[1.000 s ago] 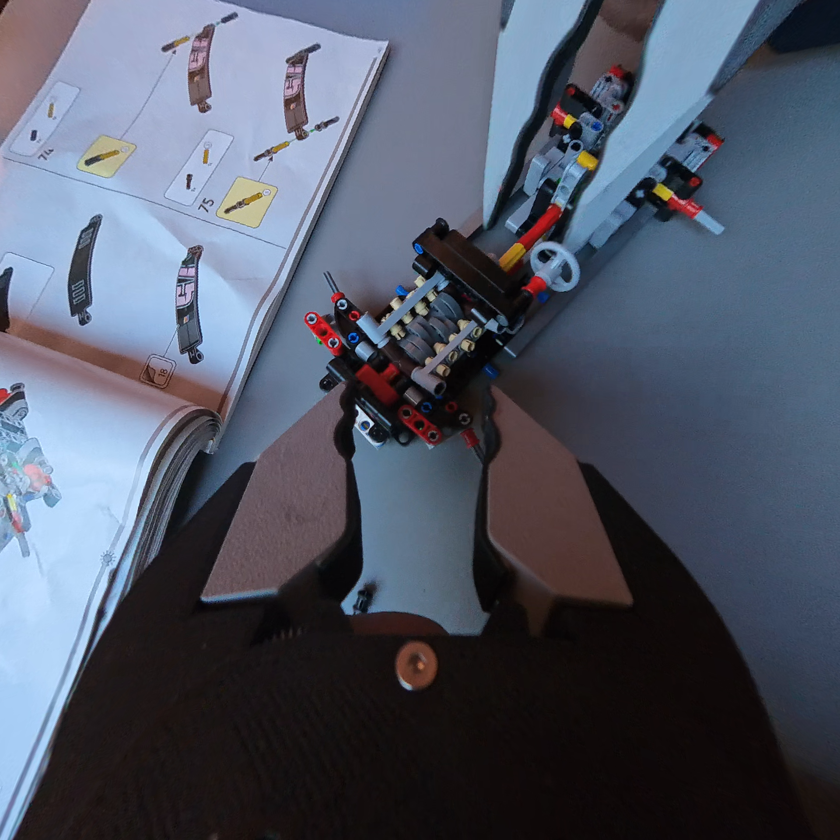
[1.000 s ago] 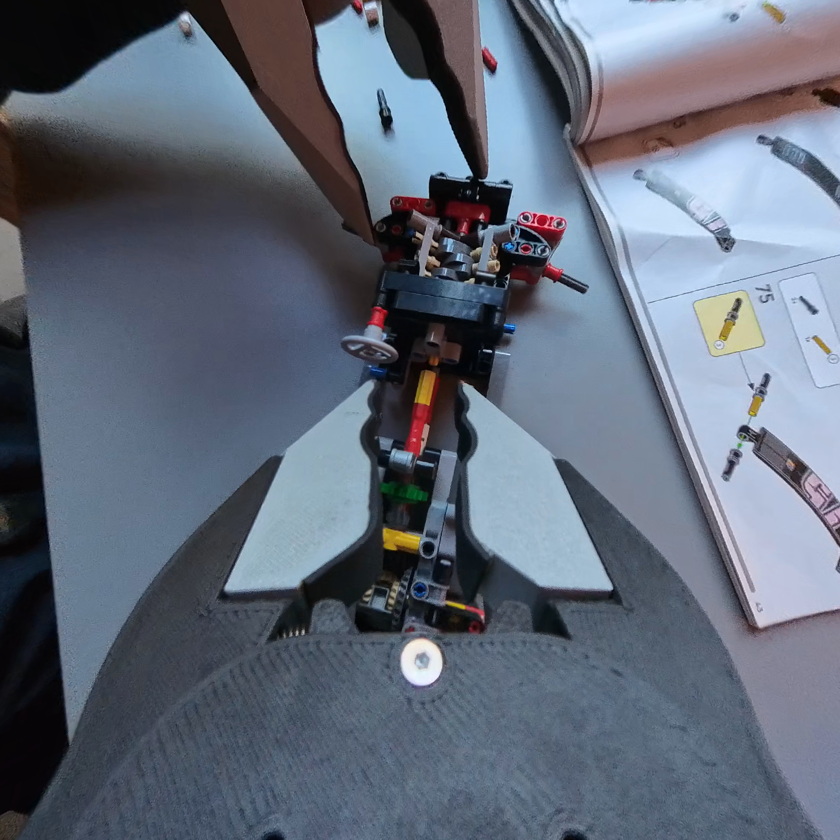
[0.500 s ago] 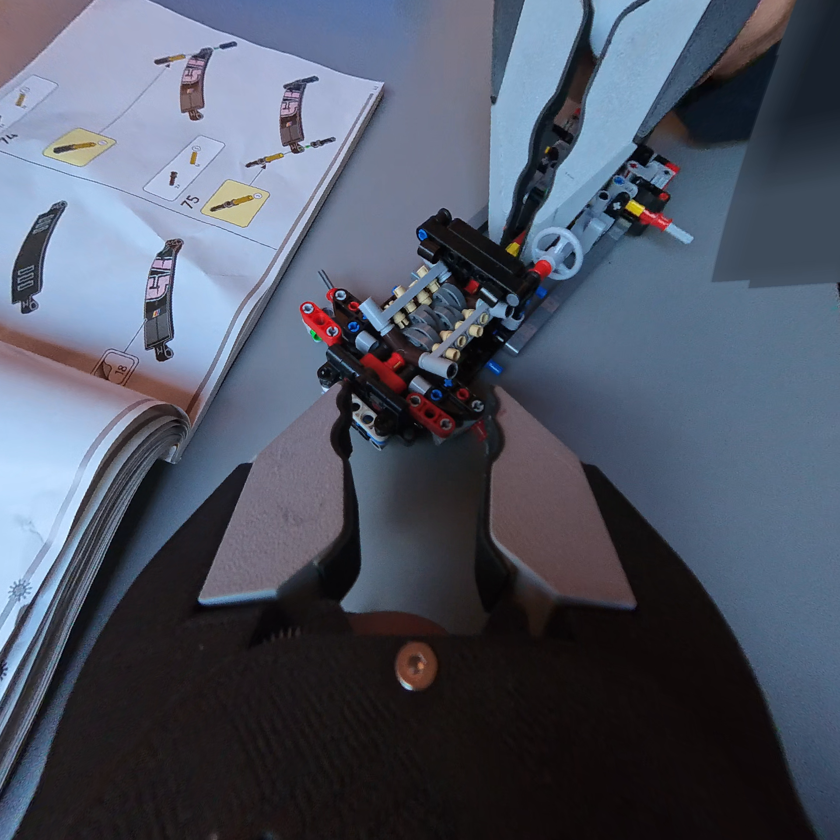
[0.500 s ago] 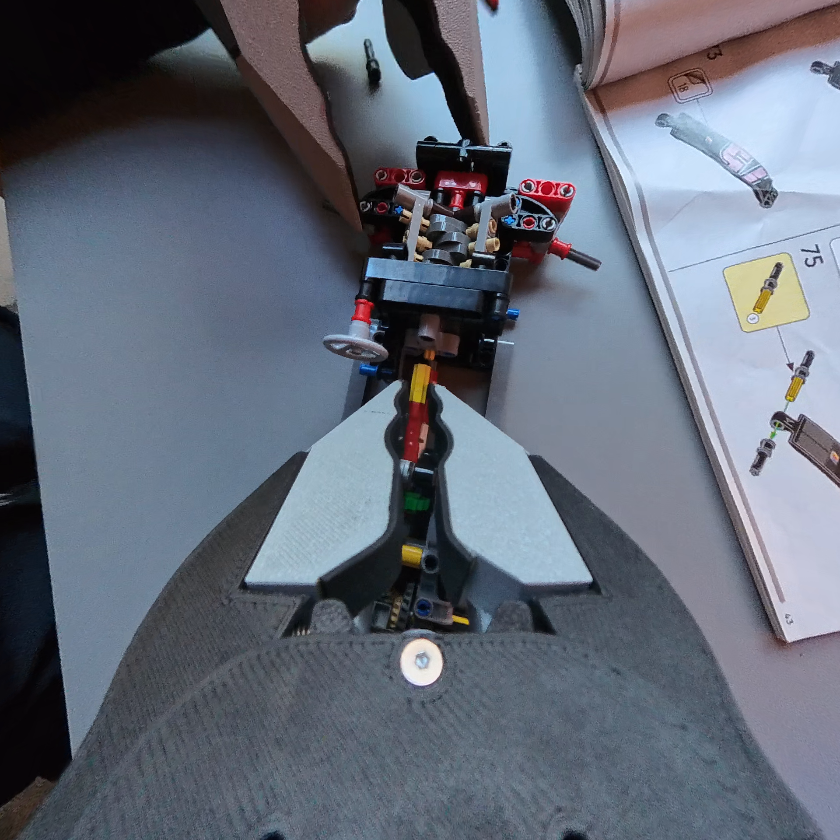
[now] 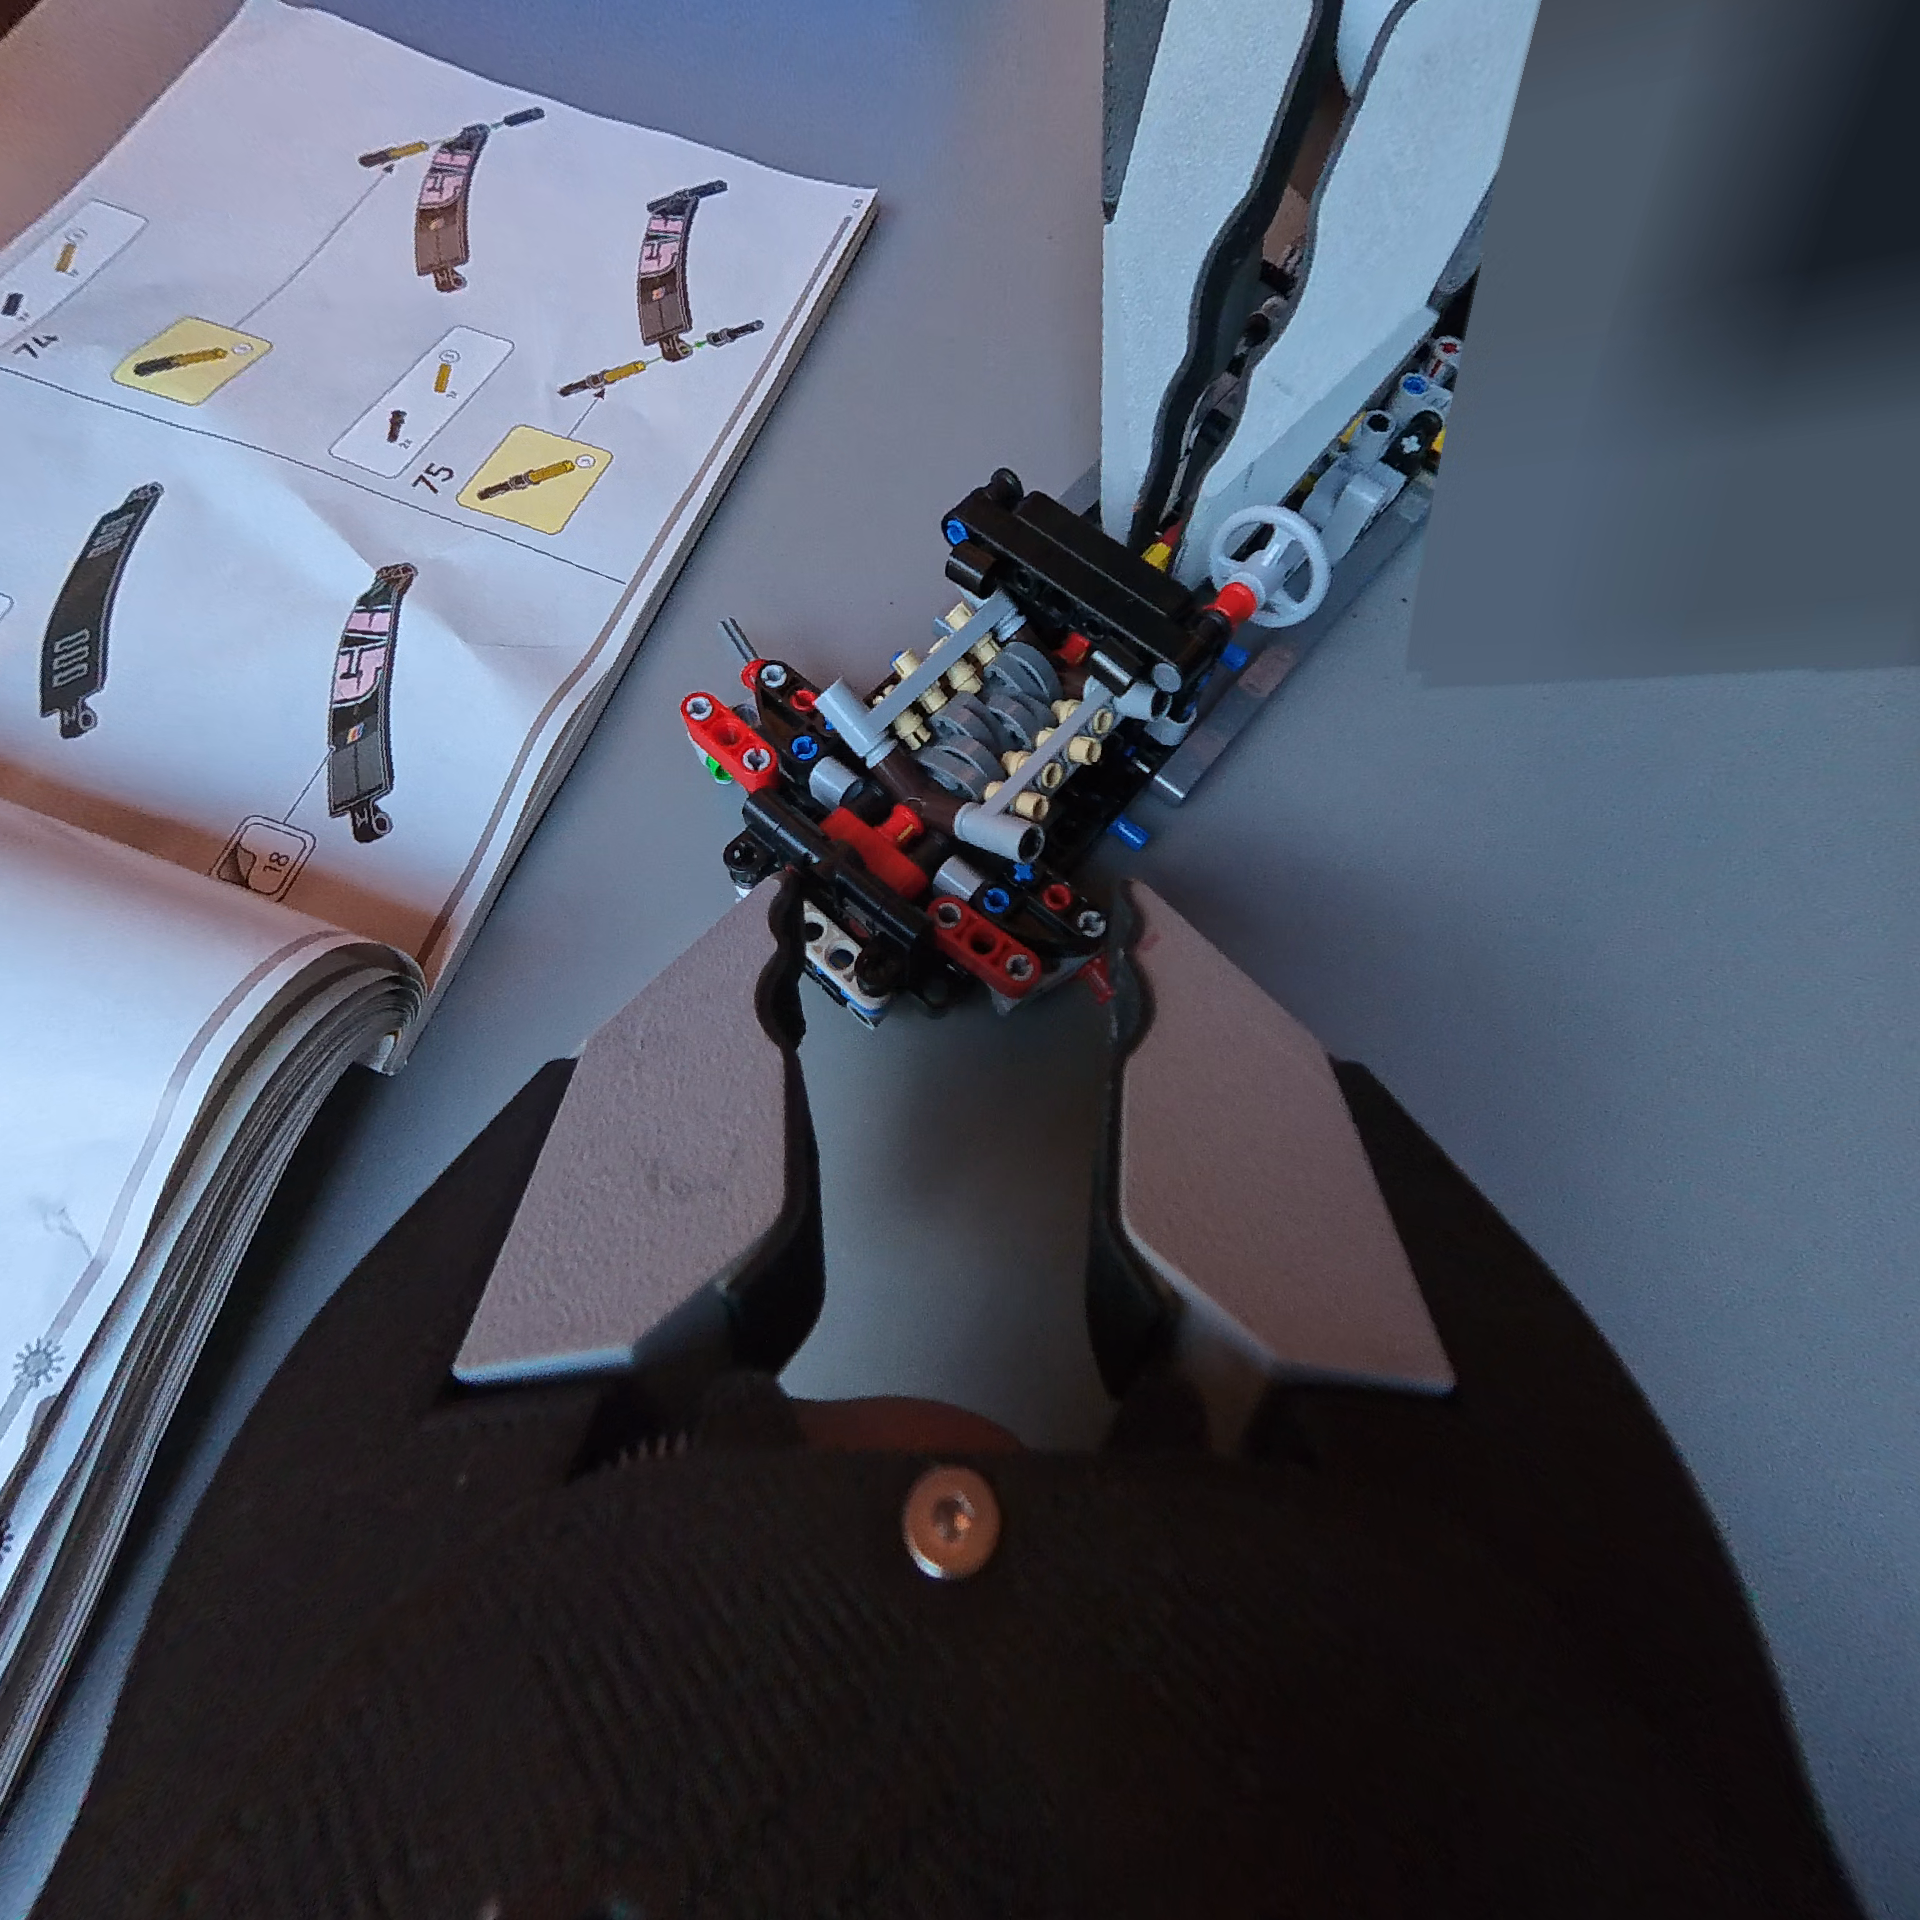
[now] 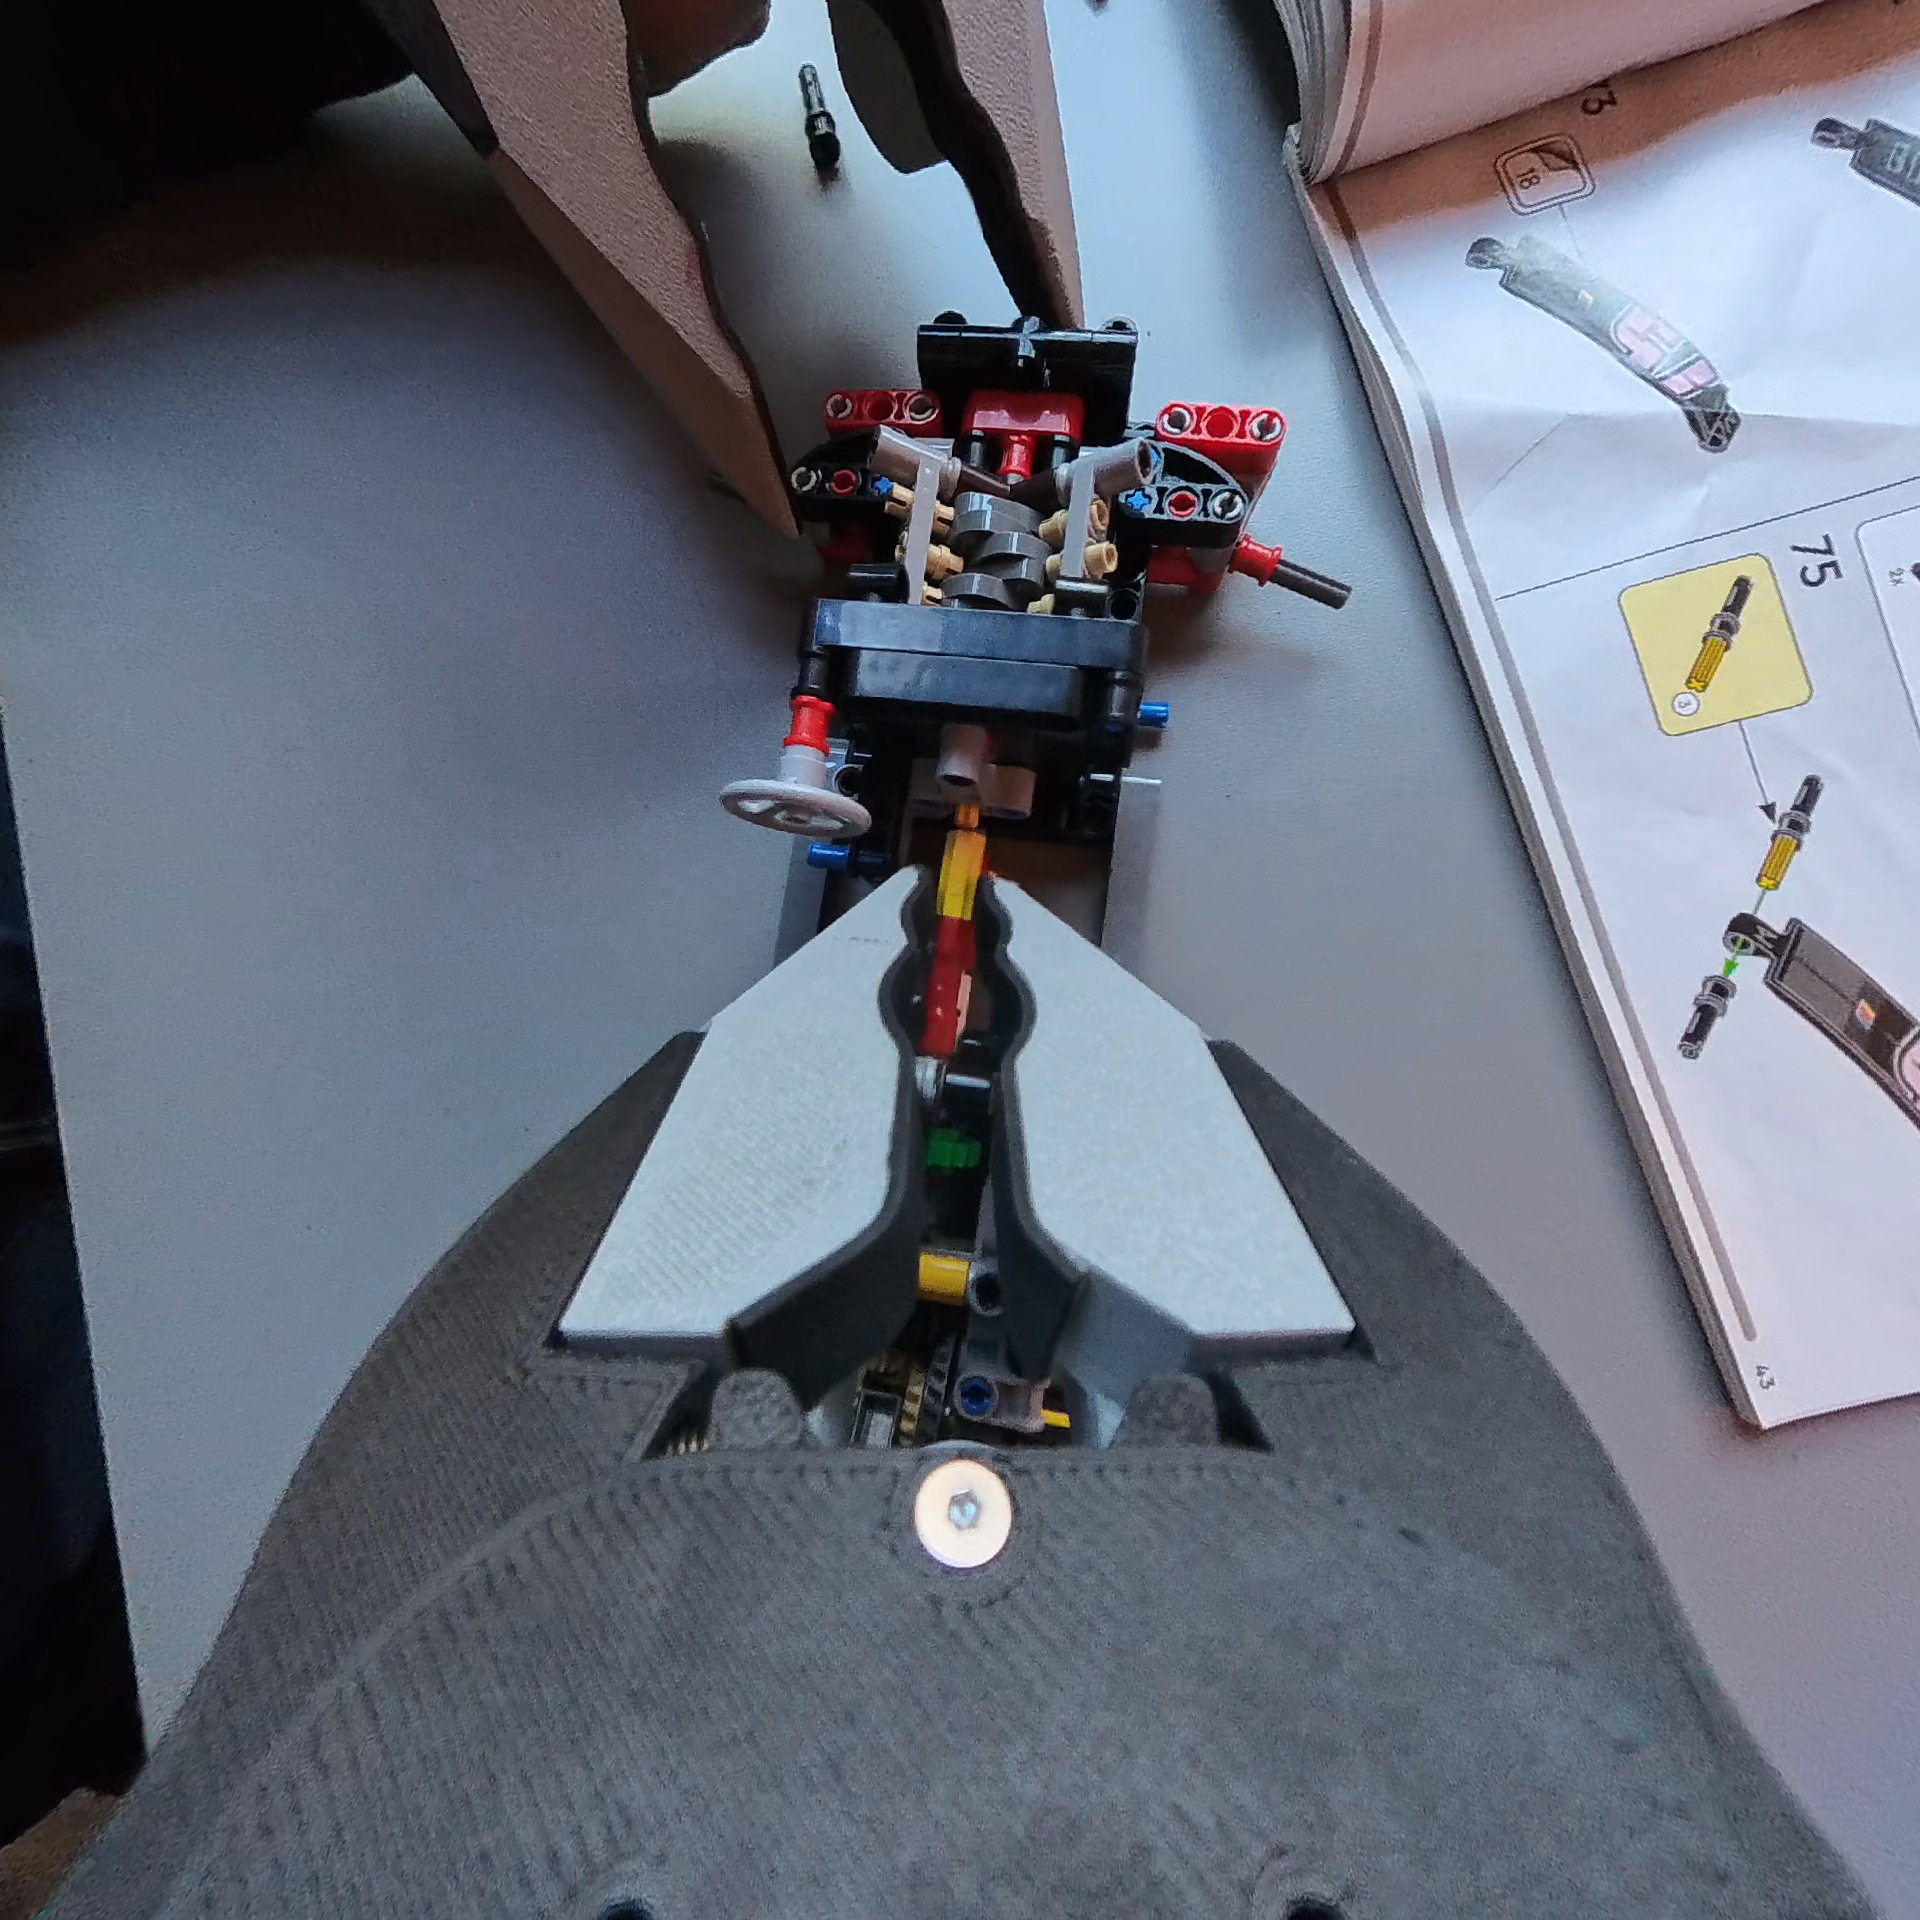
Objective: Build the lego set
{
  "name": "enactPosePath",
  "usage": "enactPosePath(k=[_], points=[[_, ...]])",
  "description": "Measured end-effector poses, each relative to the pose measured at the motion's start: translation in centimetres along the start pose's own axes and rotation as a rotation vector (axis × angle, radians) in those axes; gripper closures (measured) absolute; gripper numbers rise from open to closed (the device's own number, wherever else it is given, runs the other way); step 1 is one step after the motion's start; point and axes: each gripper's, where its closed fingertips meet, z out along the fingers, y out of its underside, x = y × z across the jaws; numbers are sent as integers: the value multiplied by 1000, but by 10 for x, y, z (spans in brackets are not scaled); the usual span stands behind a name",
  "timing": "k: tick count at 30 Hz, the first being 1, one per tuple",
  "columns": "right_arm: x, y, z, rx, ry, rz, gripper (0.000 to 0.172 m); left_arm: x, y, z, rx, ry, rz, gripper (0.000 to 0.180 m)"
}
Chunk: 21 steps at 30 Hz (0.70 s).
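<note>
Left wrist view: left gripper (image 5: 951,940) has its jaws wide apart, clamped on the near end of the brick-built car chassis (image 5: 966,748) resting on the grey table (image 5: 1558,1039); an open instruction booklet (image 5: 312,520) lies to the left. Right wrist view: right gripper (image 6: 954,904) has its jaws nearly together, pinching the chassis's yellow-and-red axle (image 6: 954,914); a white steering wheel (image 6: 795,808) sits just ahead-left.

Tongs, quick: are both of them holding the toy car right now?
Left tongs: wide apart around the end of the brick car; grip unclear.
Right tongs: closed on the car's red-and-yellow rod.
</note>
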Motion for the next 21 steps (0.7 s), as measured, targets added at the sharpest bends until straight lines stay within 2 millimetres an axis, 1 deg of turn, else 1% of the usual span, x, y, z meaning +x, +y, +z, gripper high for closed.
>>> enactPosePath(k=[3, 10, 13, 16, 18, 21], points=[[0, -1, 0, -1, 15, -22, 167, 0, 0, 0, -1, -3, 1, 124], [-1, -1, -1, 18, -8, -37, 167, 0, 0, 0, 4, -3, 2, 124], [-3, -3, -4, 50, -62, -2, 166, 0, 0, 0, 12, 0, -8, 124], [-3, -7, -7, 97, -115, 40, 160, 0, 0, 0, 7, -8, 2, 124], [3, -10, -11, 139, -102, 60, 148, 0, 0, 0, 5, -9, 4, 124], [11, -23, -29, 265, -146, 128, 148, 0, 0, 0, 6, -9, 4, 124]])
